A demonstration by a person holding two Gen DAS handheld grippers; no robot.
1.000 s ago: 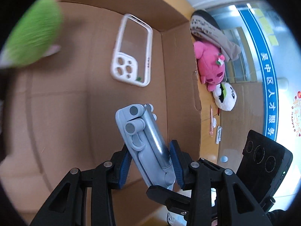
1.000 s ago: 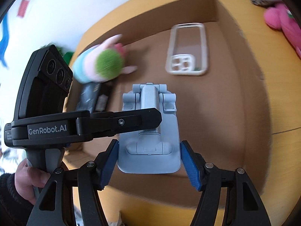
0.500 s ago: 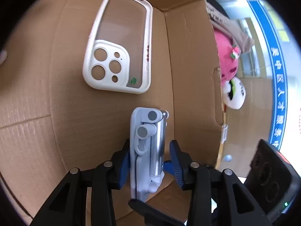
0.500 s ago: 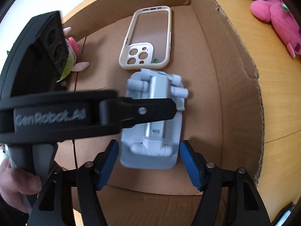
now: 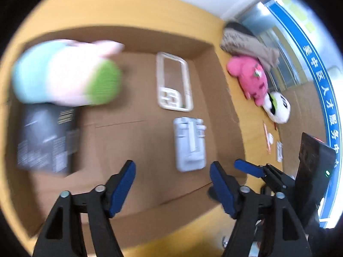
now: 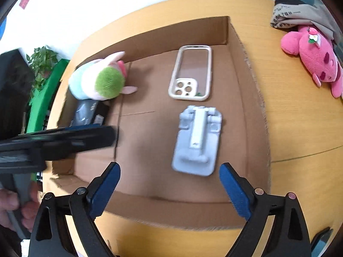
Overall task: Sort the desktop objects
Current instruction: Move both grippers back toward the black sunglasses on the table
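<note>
— Two grippers, left [image 5: 171, 184] and right [image 6: 169, 184]: are your jaws apart?
— Yes, empty. Your folded grey plastic phone stand [image 6: 196, 143] lies flat inside the shallow cardboard box [image 6: 253, 98], just beside the clear white-rimmed phone case [image 6: 191, 72], apparently grouped together.

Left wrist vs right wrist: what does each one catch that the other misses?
Left wrist only: panda plush, blue wall banner, the right tool at the box edge.
Right wrist only: potted plant, the hand gripping the other handle.
Both: cardboard box, phone stand, phone case, green-pink plush, pink plush. Both tools open.
</note>
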